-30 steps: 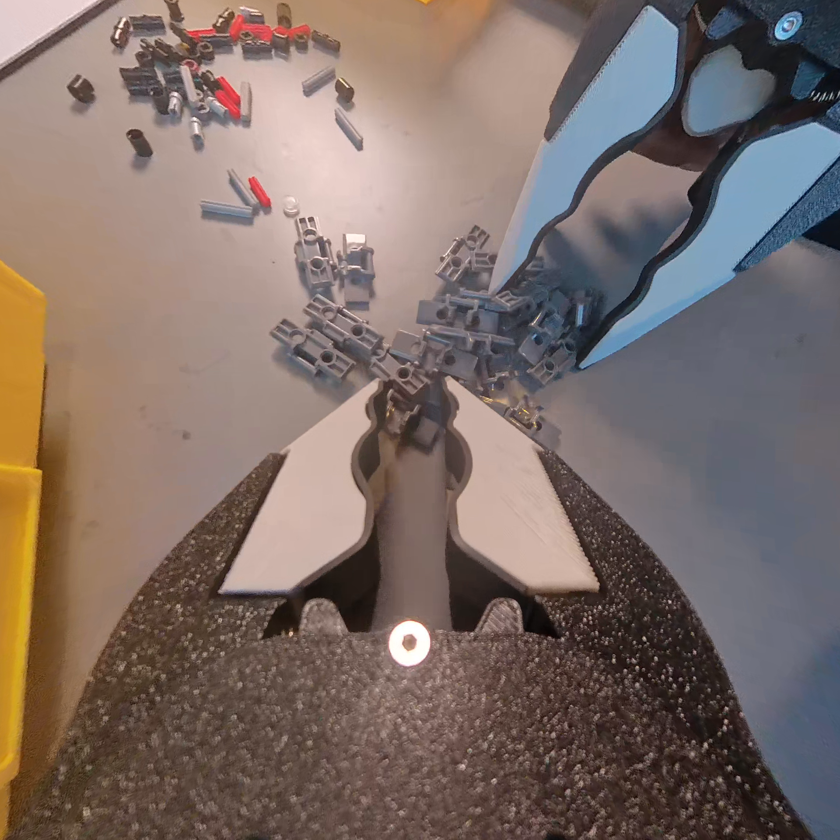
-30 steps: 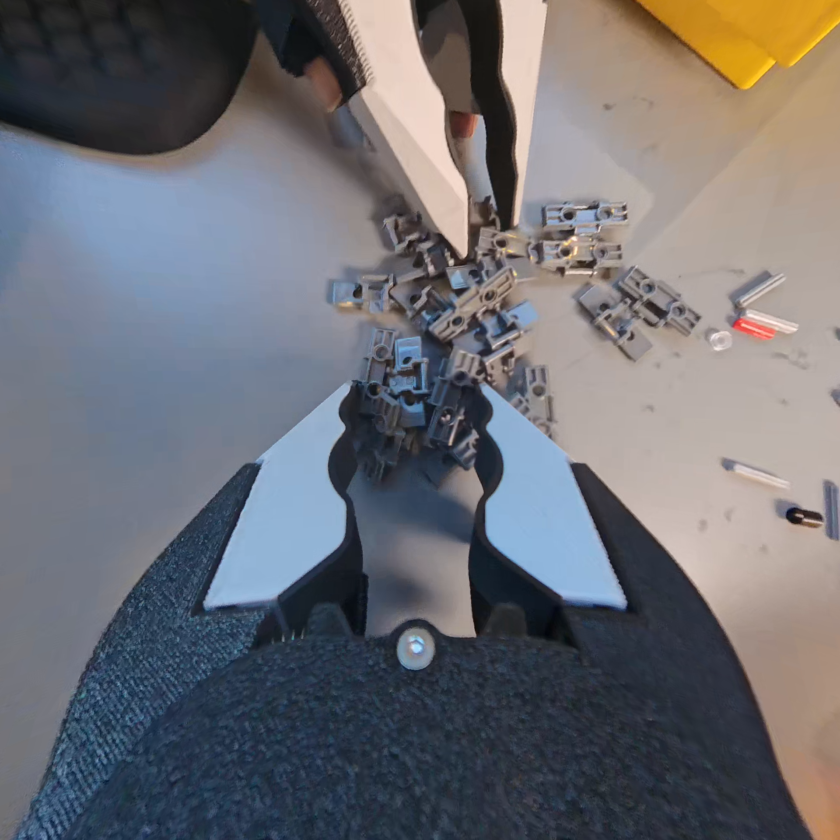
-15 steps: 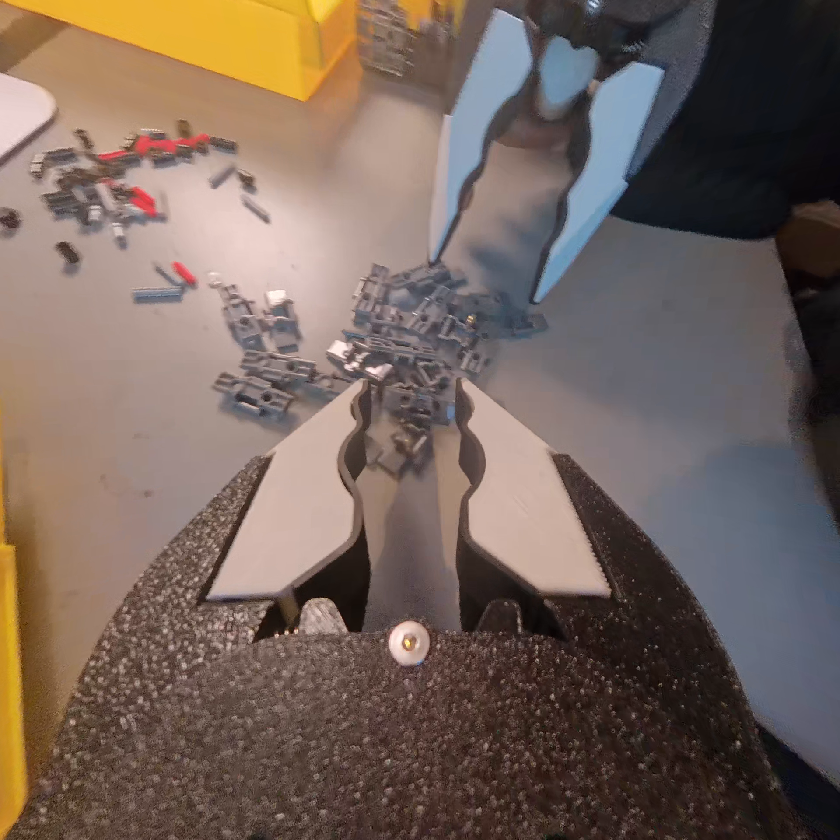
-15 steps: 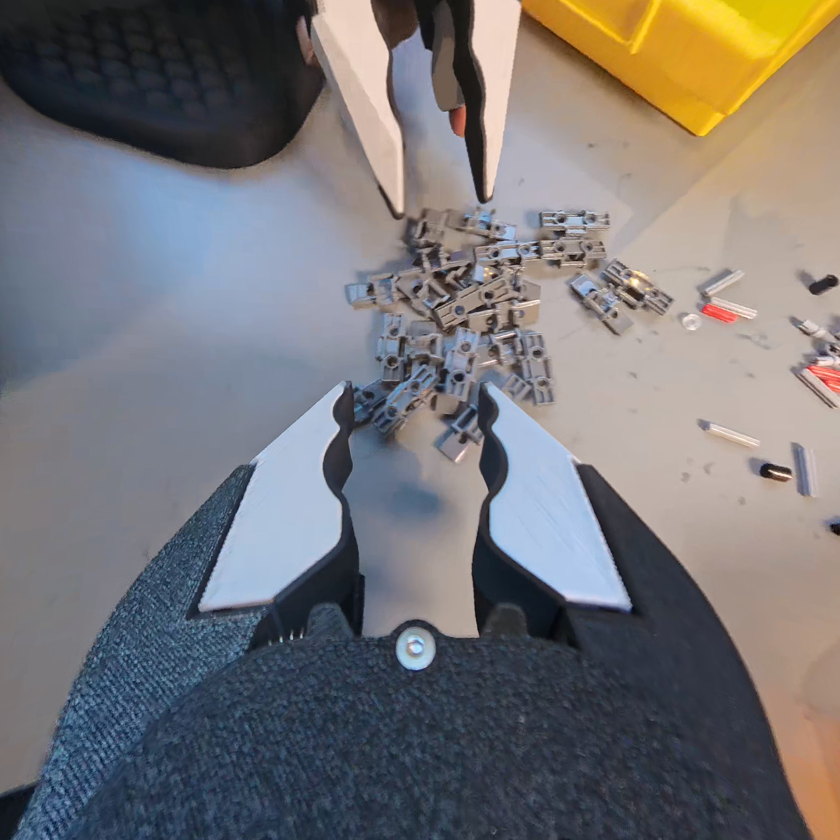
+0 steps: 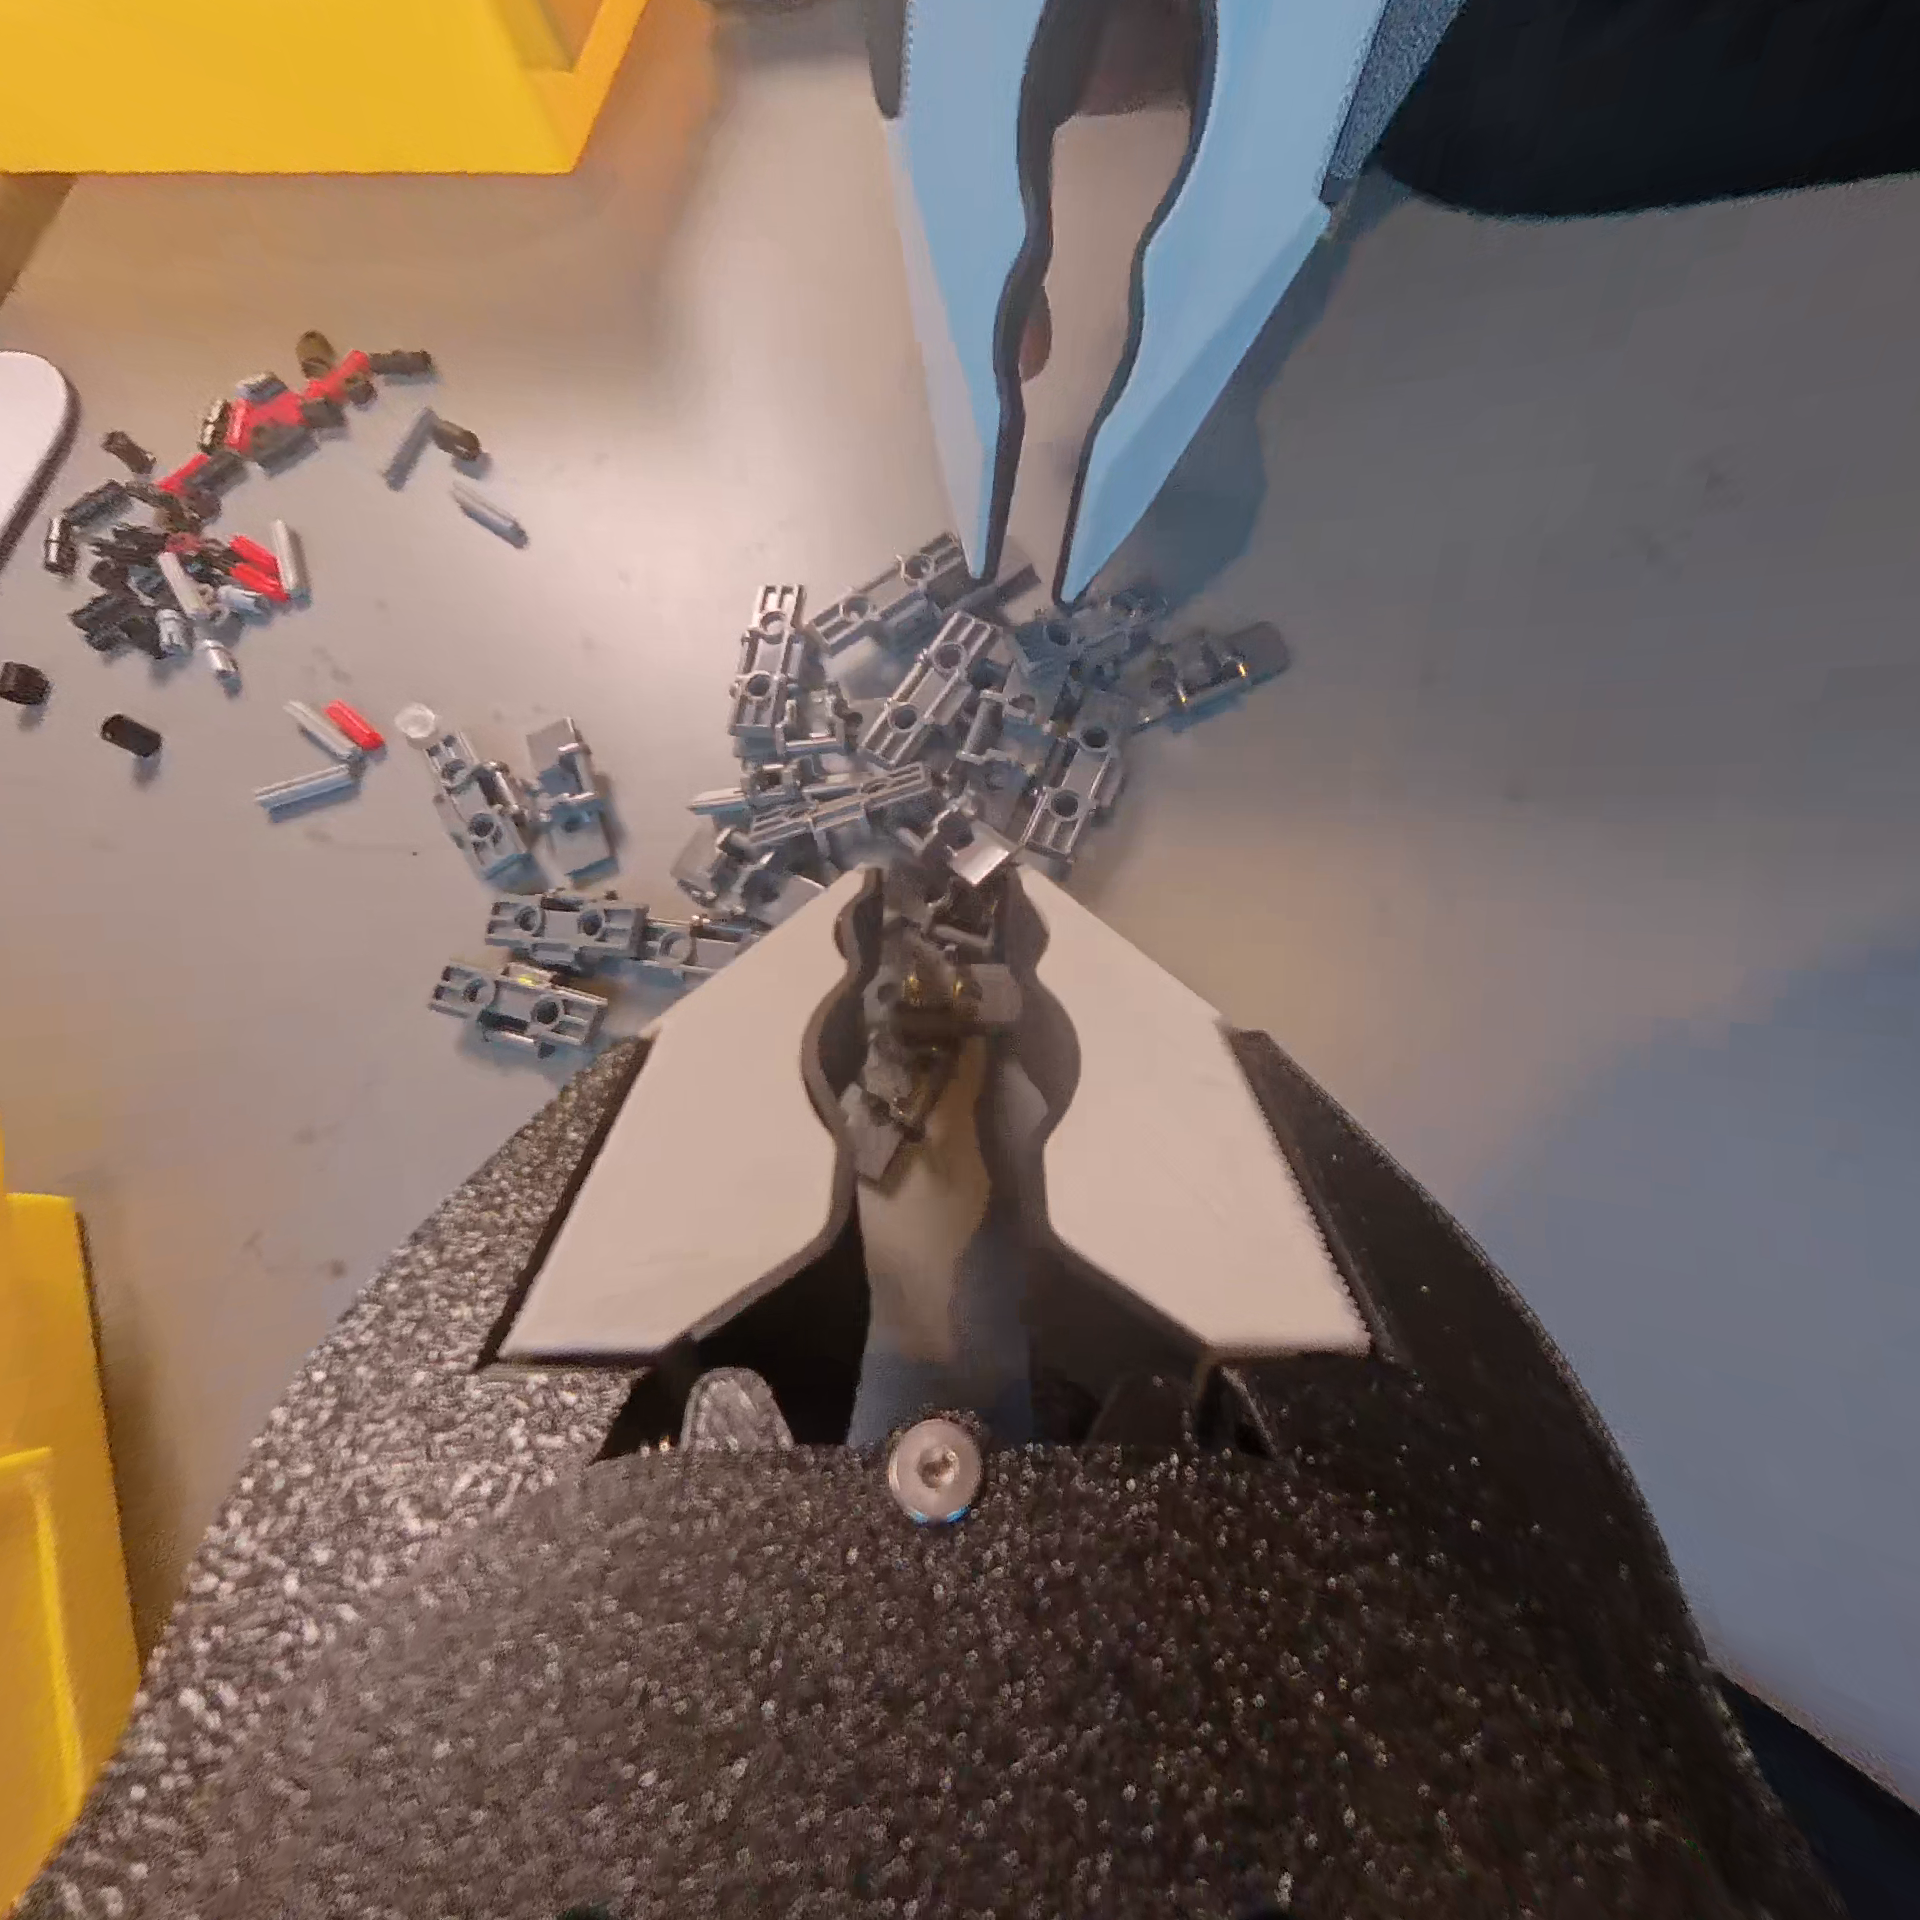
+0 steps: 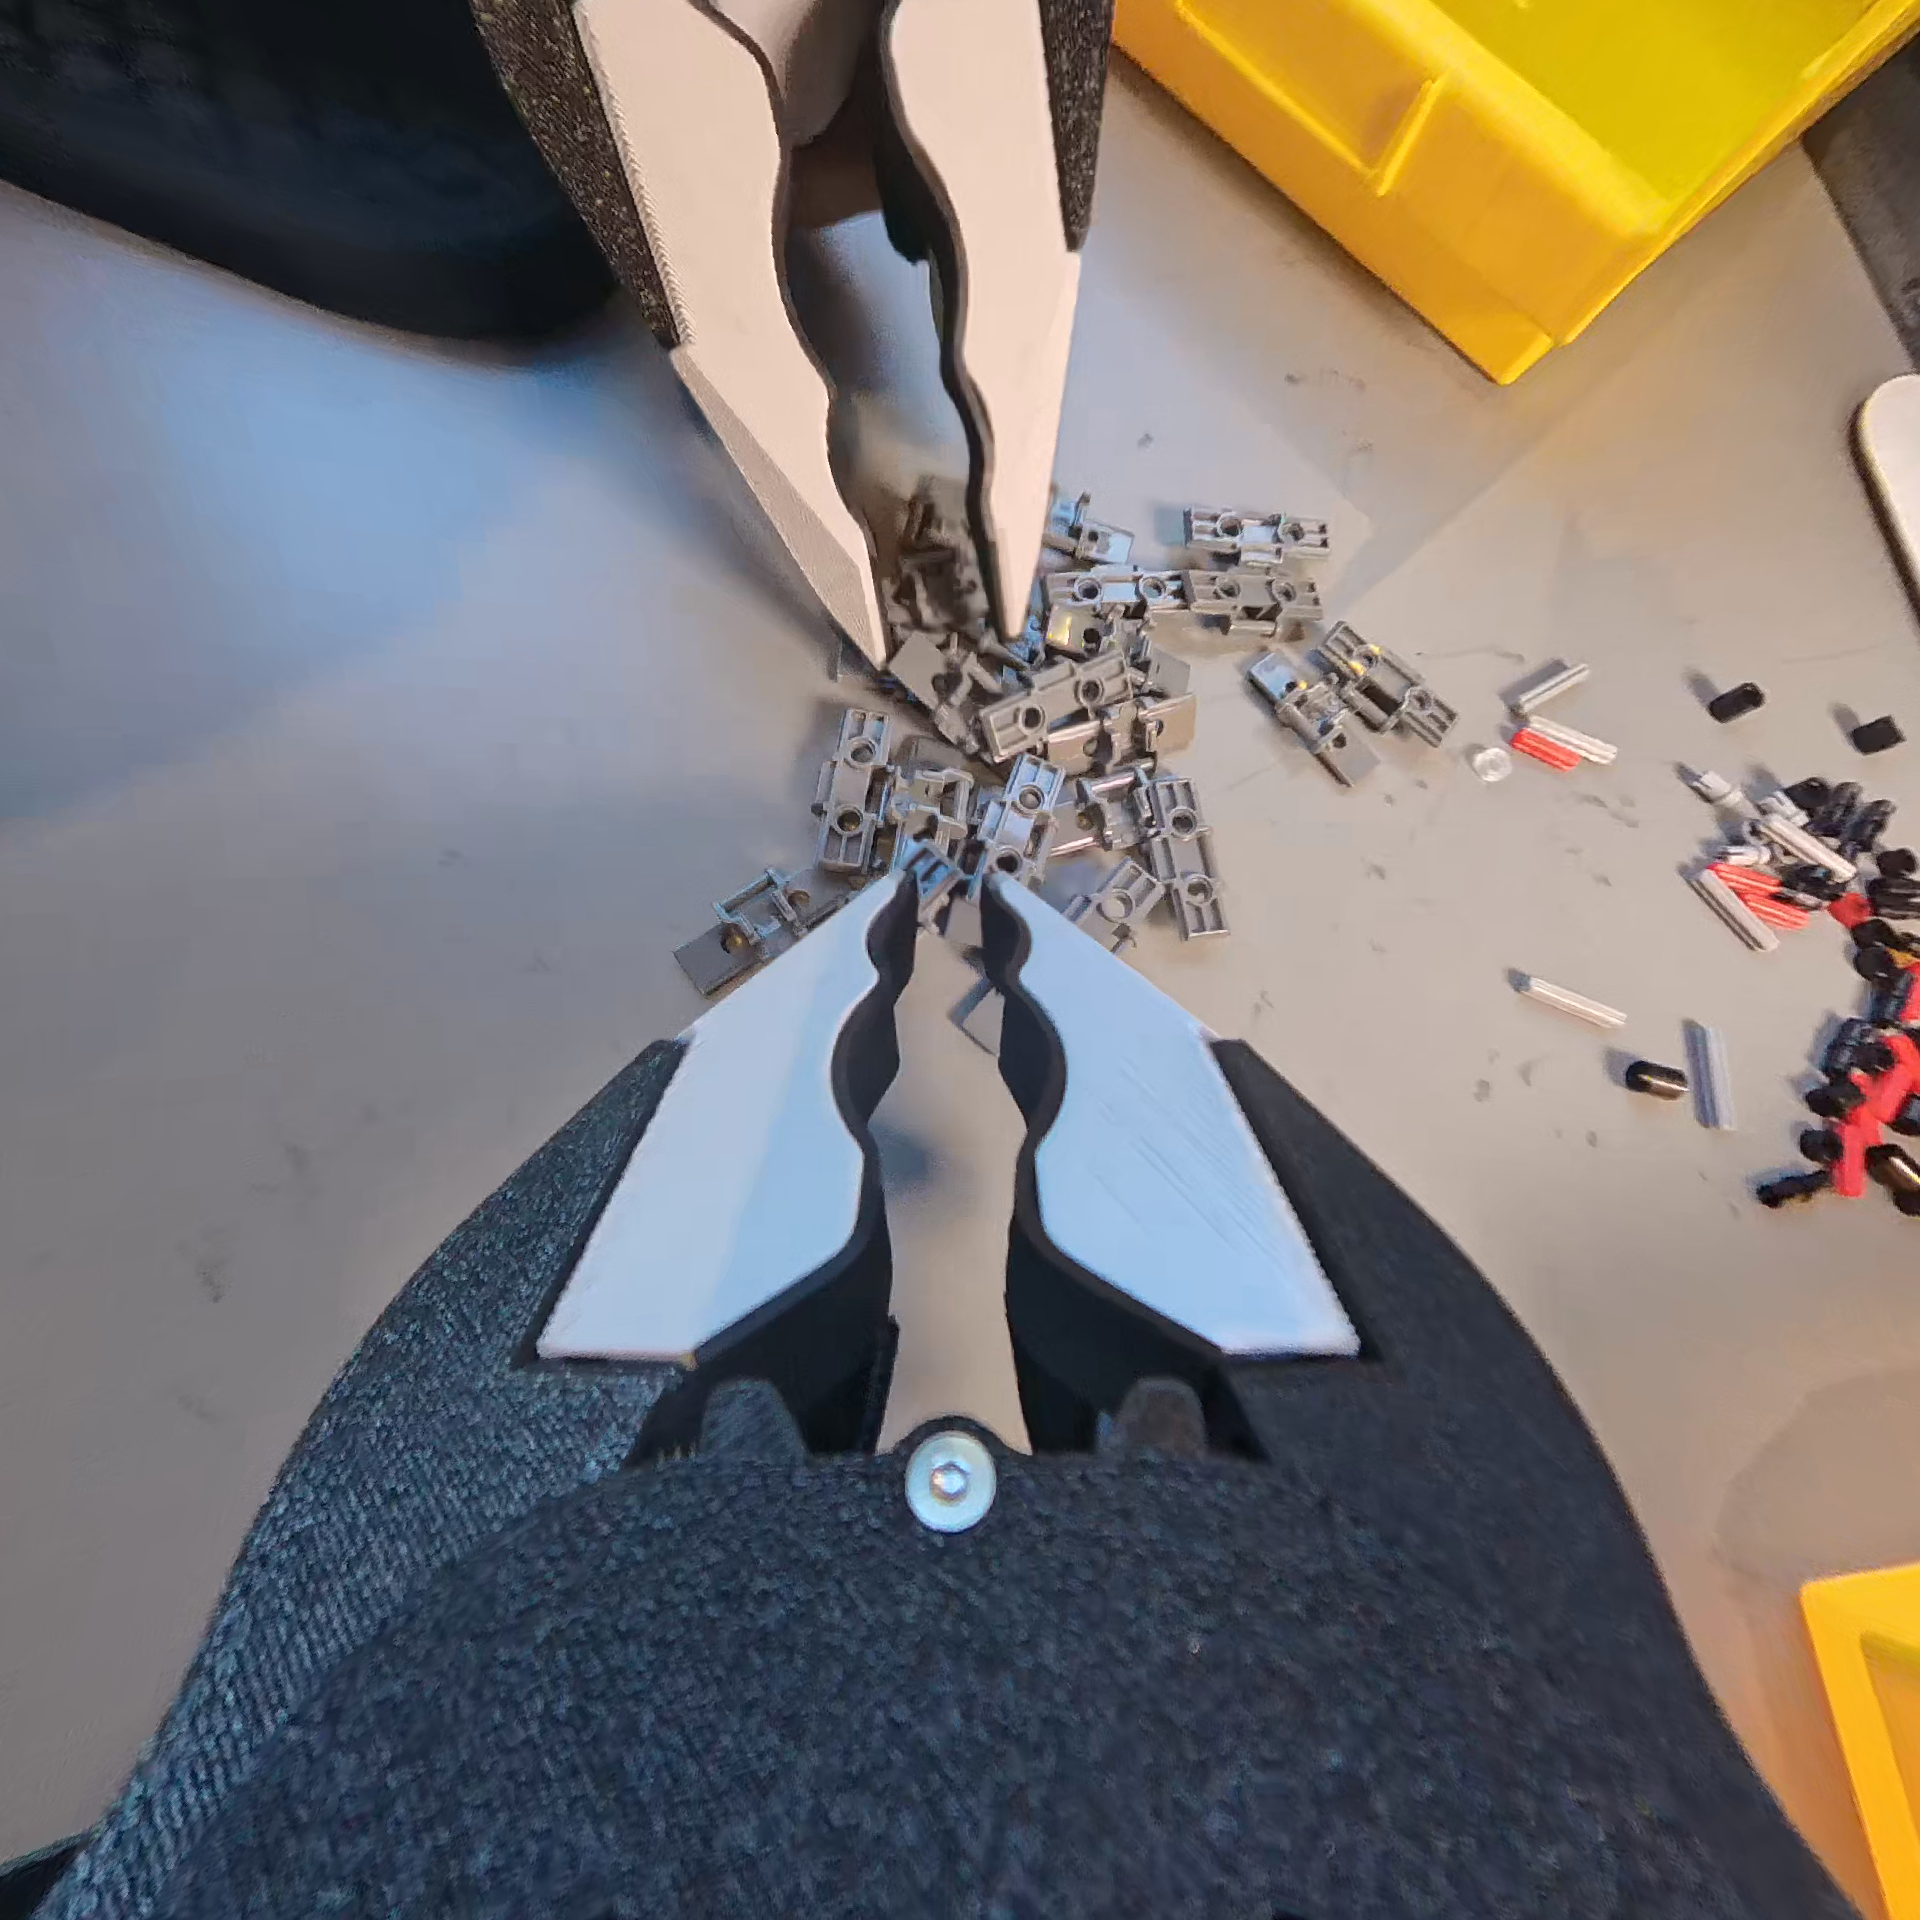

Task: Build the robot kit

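I had both grippers pointed tips-down into the same heap, facing each other across it. My left gripper [image 5: 940, 883] came in low from the near side, its two grey fingers [image 5: 748, 1091] drawn close together and clenched on a small bunch of grey plastic pieces [image 5: 925, 997] wedged in the gap between them. In the right wrist view the same gripper [image 6: 940, 629] stood steeply over the far edge of the heap with dark pieces caught between its tips.

My right gripper [image 6: 951, 883] reached in from the opposite side, its white fingers [image 6: 790, 1091] nearly together, only a narrow slit showing at the tips. The tips touched the near edge of the pile of grey pieces [image 6: 1039, 727]; whether they pinched one I could not tell. From the left view that gripper [image 5: 1023, 587] hung nearly upright, tips resting on the far edge of the pile [image 5: 935, 707].

The pile lay on the grey table [image 5: 1507, 831], between the two grippers. A scatter of small black, red and grey pins [image 5: 187, 520] lay well apart to one side, and yellow bins [image 6: 1507, 156] stood at the table's edges.

I could read no writing or brand on anything.
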{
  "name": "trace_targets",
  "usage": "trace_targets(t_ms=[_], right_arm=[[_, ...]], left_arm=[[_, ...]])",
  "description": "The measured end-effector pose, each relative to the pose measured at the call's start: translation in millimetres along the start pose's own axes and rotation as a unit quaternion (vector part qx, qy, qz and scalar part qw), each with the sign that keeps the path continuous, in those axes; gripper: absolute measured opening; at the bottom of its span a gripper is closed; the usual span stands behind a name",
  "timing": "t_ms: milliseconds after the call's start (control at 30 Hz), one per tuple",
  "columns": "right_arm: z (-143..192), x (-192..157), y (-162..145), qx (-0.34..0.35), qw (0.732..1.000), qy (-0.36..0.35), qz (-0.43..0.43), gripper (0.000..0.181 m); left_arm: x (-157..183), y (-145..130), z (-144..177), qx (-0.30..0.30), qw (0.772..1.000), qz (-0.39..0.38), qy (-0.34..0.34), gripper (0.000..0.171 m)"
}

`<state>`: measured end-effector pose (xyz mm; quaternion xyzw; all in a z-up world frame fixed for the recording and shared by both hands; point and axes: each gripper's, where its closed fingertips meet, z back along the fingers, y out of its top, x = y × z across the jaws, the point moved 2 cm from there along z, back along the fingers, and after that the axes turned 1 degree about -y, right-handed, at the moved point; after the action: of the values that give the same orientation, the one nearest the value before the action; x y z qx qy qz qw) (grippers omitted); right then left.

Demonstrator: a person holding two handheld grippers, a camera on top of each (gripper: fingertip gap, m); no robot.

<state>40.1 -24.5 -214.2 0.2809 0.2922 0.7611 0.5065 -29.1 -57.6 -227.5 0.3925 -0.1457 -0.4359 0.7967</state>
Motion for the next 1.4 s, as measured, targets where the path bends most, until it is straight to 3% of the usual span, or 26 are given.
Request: trace_targets(t_ms=[167,333,500,600,733,967,1167,1267,1400], right_arm=[[4,-12,-2,-0.014,0.999,0.032,0.01,0.025],[-7,-10,-11,-0.046,0.999,0.012,0.015,0.021],[9,-13,11,0.047,0.996,0.064,-0.034,0.02],[18,-25,26,0.107,0.988,0.109,-0.033,0.021],[17,-29,34,0.136,0.985,0.1,-0.019,0.021],[2,-34,31,0.11,0.992,0.057,0.037,0.019],[-6,-52,21,0.075,0.991,0.076,0.085,0.018],[-9,-58,15,0.06,0.989,0.079,0.112,0.012],[-7,-59,10,0.042,0.989,0.078,0.123,0.017]], left_arm=[[-7,12,8,0.042,0.999,0.017,0.013,0.026],[3,17,3,0.049,0.999,0.012,-0.009,0.027],[15,32,3,0.081,0.996,0.008,-0.027,0.027],[22,47,9,0.124,0.989,0.044,-0.061,0.027],[31,61,19,0.17,0.977,0.074,-0.108,0.02],[43,52,10,0.129,0.984,0.04,-0.115,0.0],[61,40,2,0.081,0.988,-0.026,-0.127,0.0],[68,35,3,0.066,0.986,-0.037,-0.147,0.0],[53,26,13,0.06,0.988,-0.011,-0.14,0.012]])
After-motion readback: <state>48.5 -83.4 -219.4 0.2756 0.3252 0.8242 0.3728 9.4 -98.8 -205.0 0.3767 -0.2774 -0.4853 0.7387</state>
